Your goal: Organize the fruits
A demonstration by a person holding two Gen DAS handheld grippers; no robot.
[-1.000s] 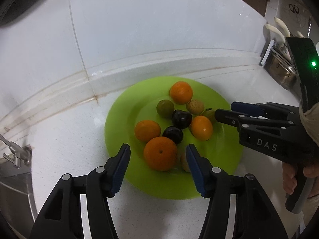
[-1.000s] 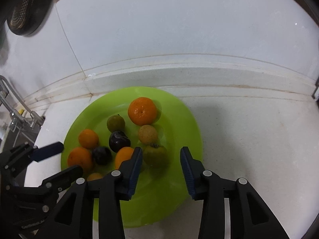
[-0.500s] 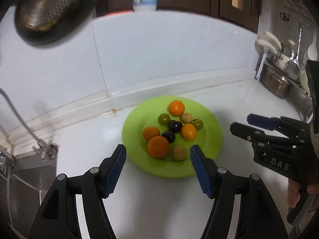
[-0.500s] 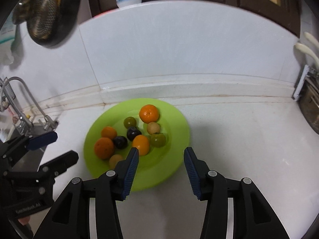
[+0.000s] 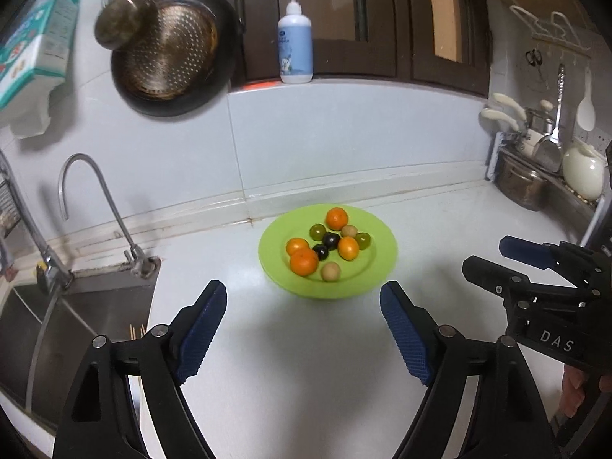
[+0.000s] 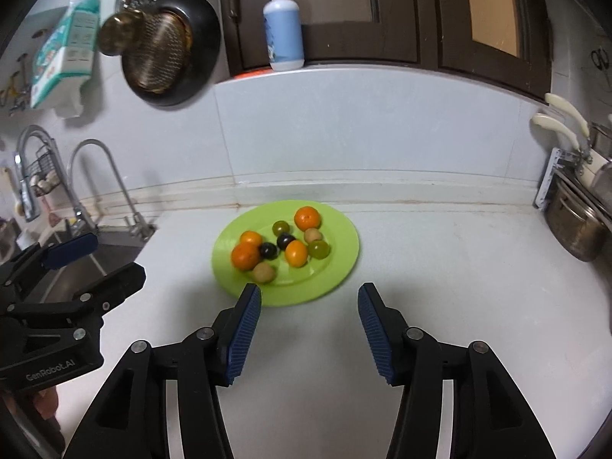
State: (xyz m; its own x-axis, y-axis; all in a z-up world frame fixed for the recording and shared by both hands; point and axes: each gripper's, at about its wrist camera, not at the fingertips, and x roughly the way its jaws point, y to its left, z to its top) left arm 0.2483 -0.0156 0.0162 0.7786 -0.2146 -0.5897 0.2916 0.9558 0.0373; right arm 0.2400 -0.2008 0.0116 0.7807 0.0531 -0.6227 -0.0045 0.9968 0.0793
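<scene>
**Two wrist cameras, one shared plate**

Each fisheye camera sits behind its own fingers and looks forward and downward over the white surface (image 5: 290,344) toward the tiled back wall. The left view stands nearer the sink (image 5: 76,313), the right view farther right. Both stand back from the green plate (image 5: 275,264) of fruit, and both share it, the pump bottle (image 6: 283,30) and the hanging pan (image 6: 168,49).

Home kitchen: sink tap (image 5: 95,199); hanging pan (image 5: 172,57); white countertop (image 5: 306,344).

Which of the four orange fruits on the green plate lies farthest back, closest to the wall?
The orange fruit at the plate's rear edge. The other three lie further forward, among the dark and tan fruits.
</scene>
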